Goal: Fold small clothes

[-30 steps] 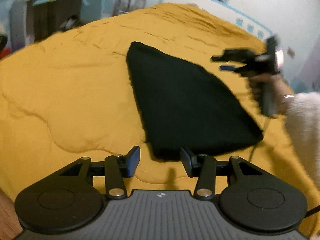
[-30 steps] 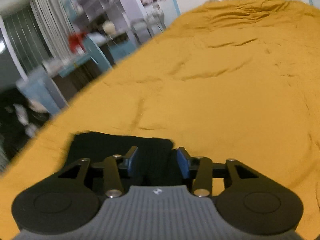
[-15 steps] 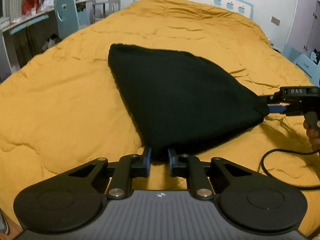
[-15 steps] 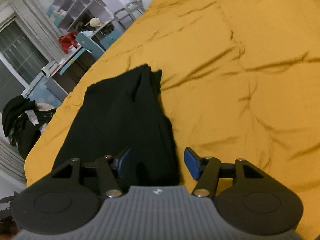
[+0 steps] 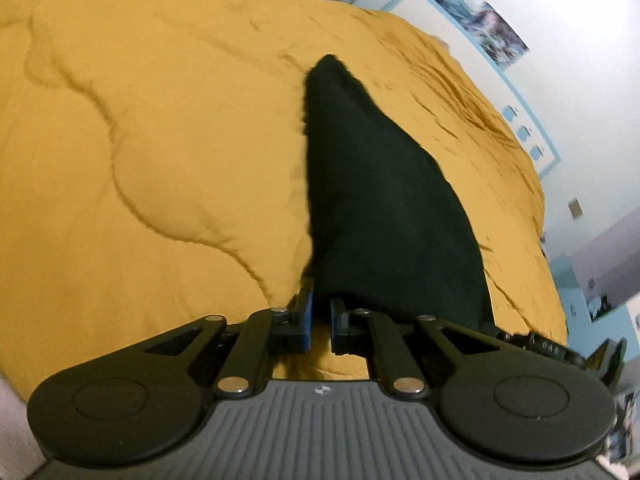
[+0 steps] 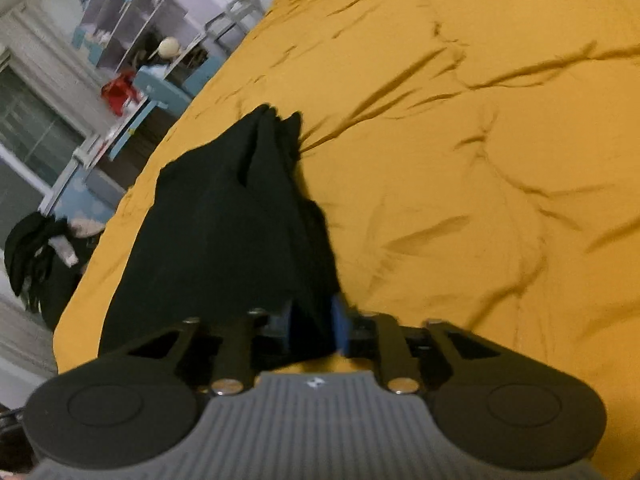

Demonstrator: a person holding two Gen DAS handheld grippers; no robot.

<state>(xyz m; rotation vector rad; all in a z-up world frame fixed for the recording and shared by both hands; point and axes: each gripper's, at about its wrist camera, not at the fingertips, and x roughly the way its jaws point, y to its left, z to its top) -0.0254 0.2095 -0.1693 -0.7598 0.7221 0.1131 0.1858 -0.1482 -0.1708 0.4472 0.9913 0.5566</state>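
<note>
While the left claw (image 5: 320, 314) and right claw (image 6: 312, 326), just closing, pinch the black garment (image 5: 380, 200) on the bed (image 5: 160, 140), both corners should rise evenly.

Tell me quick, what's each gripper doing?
Left gripper: shut on the cloth's corner.
Right gripper: just been closing, shut on a thick bunch of cloth.

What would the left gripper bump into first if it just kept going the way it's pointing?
The left gripper is already closed on the near edge of the black garment, so more of that cloth comes first, then probably the yellow bedspread beneath.
</note>
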